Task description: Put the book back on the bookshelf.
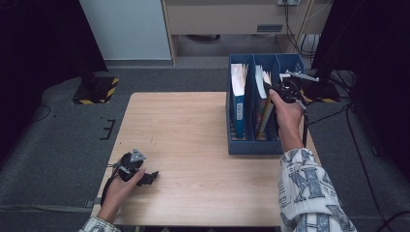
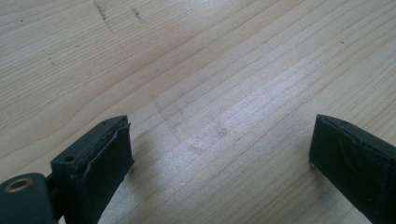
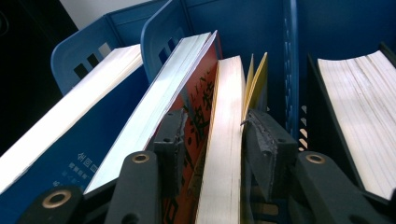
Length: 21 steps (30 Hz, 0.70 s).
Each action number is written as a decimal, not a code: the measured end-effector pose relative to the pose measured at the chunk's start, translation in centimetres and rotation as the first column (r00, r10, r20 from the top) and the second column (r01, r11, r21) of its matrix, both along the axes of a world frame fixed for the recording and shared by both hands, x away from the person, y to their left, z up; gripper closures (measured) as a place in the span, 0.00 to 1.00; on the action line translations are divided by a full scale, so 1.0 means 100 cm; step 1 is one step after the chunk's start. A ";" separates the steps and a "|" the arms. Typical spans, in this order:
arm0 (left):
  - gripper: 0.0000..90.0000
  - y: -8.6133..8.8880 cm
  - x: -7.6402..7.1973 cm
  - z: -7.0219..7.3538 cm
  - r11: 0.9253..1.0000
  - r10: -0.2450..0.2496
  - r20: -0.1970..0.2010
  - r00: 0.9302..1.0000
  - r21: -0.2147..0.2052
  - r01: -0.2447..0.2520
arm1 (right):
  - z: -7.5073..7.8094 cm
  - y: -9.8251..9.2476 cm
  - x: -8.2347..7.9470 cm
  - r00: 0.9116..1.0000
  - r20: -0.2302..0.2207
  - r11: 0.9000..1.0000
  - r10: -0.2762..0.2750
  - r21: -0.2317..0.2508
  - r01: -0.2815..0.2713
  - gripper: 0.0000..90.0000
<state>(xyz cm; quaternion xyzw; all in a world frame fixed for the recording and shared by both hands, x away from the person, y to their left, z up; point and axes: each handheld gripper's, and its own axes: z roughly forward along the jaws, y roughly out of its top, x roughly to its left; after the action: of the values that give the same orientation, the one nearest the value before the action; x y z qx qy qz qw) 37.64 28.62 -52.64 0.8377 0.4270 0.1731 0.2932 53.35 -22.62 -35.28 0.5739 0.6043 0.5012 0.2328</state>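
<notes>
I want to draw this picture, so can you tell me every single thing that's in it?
Table: one, light wood, middle of the room.
File rack: one, blue, three slots, on the table's right side.
Blue book: one, blue cover, in the rack's left slot.
Red book: one, red cover, white pages, in the middle slot.
Yellow-edged book: one, cream pages, beside the red book, between the right gripper's jaws.
Dark book: one, cream pages, in the right slot.
Striped base: one, black and yellow, on the grey floor beyond the table's left corner.
Left gripper: one, black, open, resting on the table.
Right gripper: one, black, jaws loosely around the yellow-edged book.
Sleeve: one, white with dark print, lower right.
</notes>
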 end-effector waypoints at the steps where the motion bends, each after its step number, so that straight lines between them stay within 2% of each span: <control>1: 0.06 0.000 0.000 0.000 1.000 0.000 0.000 1.000 0.000 0.000 | 0.000 0.000 0.000 1.000 -0.004 1.000 0.001 0.006 -0.001 0.65; 11: 0.06 -0.001 0.000 0.000 1.000 -0.002 -0.001 1.000 0.000 0.002 | -0.001 -0.004 -0.004 1.000 -0.014 0.998 0.014 0.059 -0.013 0.59; 17: 0.06 -0.001 0.000 0.000 1.000 -0.003 -0.002 1.000 0.001 0.003 | -0.001 -0.006 -0.007 1.000 -0.017 0.998 0.018 0.057 -0.017 0.57; 21: 0.06 -0.001 0.000 0.000 1.000 -0.003 -0.001 1.000 0.002 0.003 | 0.000 -0.006 -0.009 1.000 -0.011 0.999 0.020 0.034 -0.020 0.58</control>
<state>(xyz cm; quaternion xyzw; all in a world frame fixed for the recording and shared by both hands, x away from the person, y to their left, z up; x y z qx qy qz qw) 37.63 28.55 -52.67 0.8386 0.4259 0.1724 0.2925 52.45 -23.19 -35.32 0.5745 0.6027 0.5105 0.2147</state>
